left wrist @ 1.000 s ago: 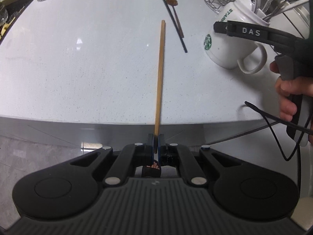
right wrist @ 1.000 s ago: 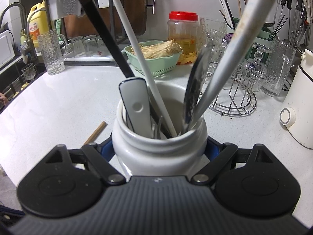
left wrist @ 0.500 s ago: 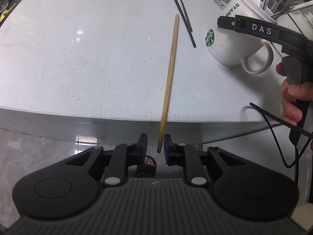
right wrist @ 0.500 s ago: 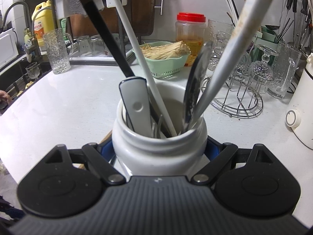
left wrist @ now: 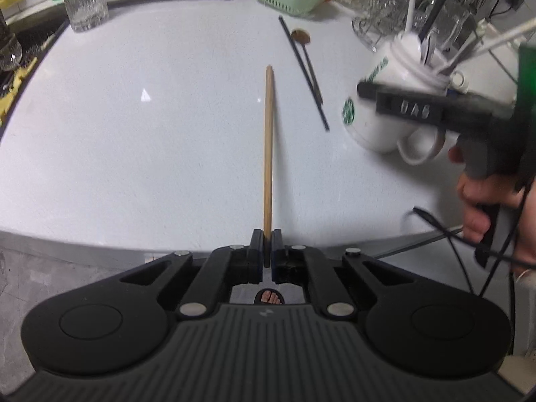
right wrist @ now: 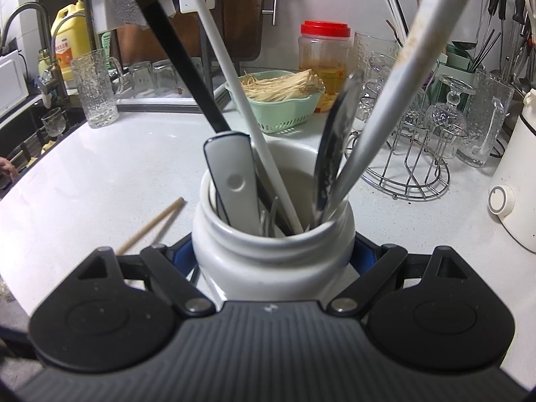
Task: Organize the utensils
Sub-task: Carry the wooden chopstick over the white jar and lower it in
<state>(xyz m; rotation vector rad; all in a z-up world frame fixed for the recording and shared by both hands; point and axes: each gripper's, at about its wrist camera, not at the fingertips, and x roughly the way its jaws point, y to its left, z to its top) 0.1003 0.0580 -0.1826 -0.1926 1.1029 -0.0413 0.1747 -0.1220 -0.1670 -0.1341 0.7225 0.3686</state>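
My left gripper (left wrist: 267,246) is shut on the near end of a wooden chopstick (left wrist: 268,140) that points straight away over the white counter (left wrist: 150,134). My right gripper (right wrist: 273,251) is shut on a white Starbucks mug (right wrist: 273,254) that holds several utensils. The mug (left wrist: 378,114) and the right gripper also show at the right of the left wrist view, tilted. The chopstick's far end (right wrist: 157,219) shows left of the mug in the right wrist view. A black chopstick (left wrist: 303,70) and a brown spoon (left wrist: 301,38) lie on the counter beyond.
A green basket (right wrist: 278,104), a red-lidded jar (right wrist: 325,50), glasses and a wire rack (right wrist: 405,167) stand at the back. A tall glass (left wrist: 83,0) is at the far left. A white appliance (right wrist: 516,184) is at the right. The counter edge is just before the left gripper.
The left gripper, open half a second ago, has shut on the chopstick again and straightened it. The mug in the right gripper has shifted and tilted.
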